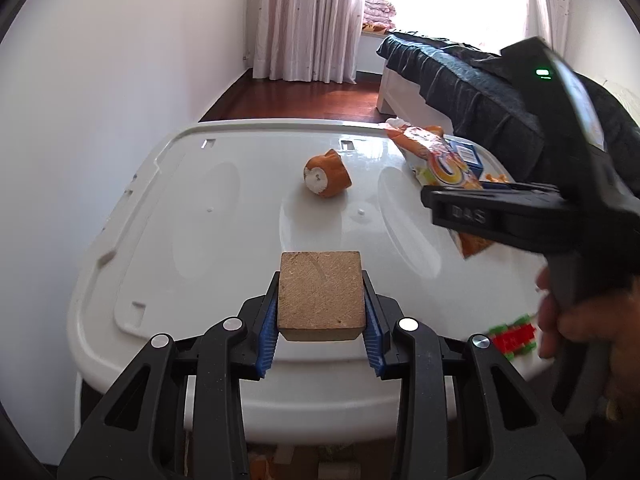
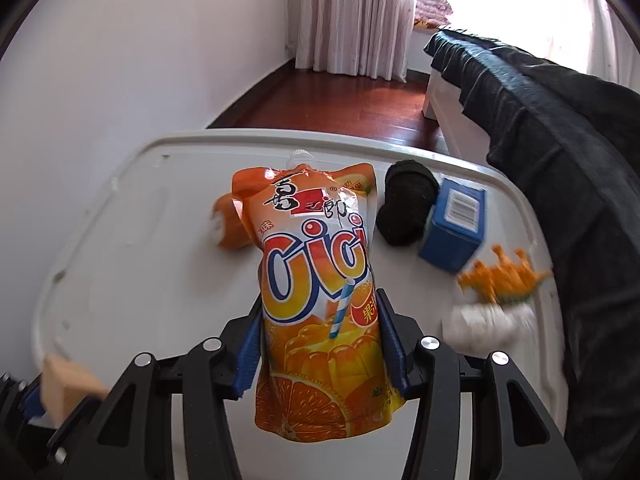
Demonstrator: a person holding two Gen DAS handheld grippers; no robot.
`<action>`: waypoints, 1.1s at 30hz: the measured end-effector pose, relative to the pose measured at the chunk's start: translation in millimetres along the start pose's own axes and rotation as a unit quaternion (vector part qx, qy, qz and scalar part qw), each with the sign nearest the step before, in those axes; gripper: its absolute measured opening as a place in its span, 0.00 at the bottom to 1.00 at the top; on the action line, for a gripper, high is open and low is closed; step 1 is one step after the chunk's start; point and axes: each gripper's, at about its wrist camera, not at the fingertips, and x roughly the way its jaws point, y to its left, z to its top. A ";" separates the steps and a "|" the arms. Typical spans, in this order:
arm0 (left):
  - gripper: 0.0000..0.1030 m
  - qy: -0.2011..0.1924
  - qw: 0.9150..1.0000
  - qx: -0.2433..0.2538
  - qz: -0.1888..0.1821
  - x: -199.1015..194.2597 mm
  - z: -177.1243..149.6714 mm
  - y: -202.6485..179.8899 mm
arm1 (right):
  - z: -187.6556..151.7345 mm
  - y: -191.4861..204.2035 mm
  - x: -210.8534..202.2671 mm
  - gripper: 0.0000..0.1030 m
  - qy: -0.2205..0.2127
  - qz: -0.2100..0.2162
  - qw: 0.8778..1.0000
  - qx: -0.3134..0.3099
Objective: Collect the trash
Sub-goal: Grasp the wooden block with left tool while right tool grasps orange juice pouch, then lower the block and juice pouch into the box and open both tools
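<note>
My left gripper (image 1: 322,308) is shut on a wooden block (image 1: 322,294) and holds it above the near edge of the white table (image 1: 224,208). My right gripper (image 2: 322,340) is shut on an orange CiCi drink pouch (image 2: 316,280), held upright above the table. In the left wrist view the right gripper (image 1: 500,212) is at the right, with the pouch (image 1: 440,156) in it. An orange and white wrapper roll (image 1: 326,174) lies mid-table; it shows blurred behind the pouch in the right wrist view (image 2: 226,224). The wooden block also shows at the lower left of the right wrist view (image 2: 66,388).
A blue box (image 2: 456,224), a black cloth lump (image 2: 406,202), an orange toy (image 2: 500,276) and white crumpled paper (image 2: 484,326) lie at the table's right. A red and green brick toy (image 1: 514,336) sits near the right front edge. A dark-covered bed (image 2: 560,120) stands right.
</note>
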 end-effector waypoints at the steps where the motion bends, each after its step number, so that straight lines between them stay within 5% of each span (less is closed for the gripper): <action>1: 0.34 0.001 1.000 0.002 0.000 -6.7 -4.9 0.0 | -14.6 4.4 -18.7 0.49 -0.004 0.002 1.000 -0.001; 8: 0.34 0.049 0.999 0.015 -0.004 -51.1 -64.4 12.0 | -122.7 20.0 -85.4 0.50 0.040 0.045 0.998 0.030; 16: 0.34 0.121 0.992 0.025 -0.005 -62.6 -126.5 20.2 | -215.5 32.1 -86.6 0.50 0.143 0.068 0.986 0.053; 23: 0.35 0.148 0.989 0.031 -0.004 -57.6 -133.6 14.5 | -239.7 32.5 -86.6 0.55 0.166 0.066 0.981 0.073; 24: 0.41 0.158 0.987 0.025 -0.007 -54.9 -135.9 14.9 | -241.1 31.9 -88.0 0.56 0.165 0.064 0.981 0.078; 27: 0.65 0.172 0.985 0.024 0.011 -51.5 -138.1 13.9 | -242.1 27.1 -90.8 0.81 0.161 0.056 0.981 0.098; 33: 0.69 0.148 0.988 0.048 0.022 -58.2 -132.3 8.3 | -227.0 4.0 -105.6 0.84 0.110 0.041 0.984 0.137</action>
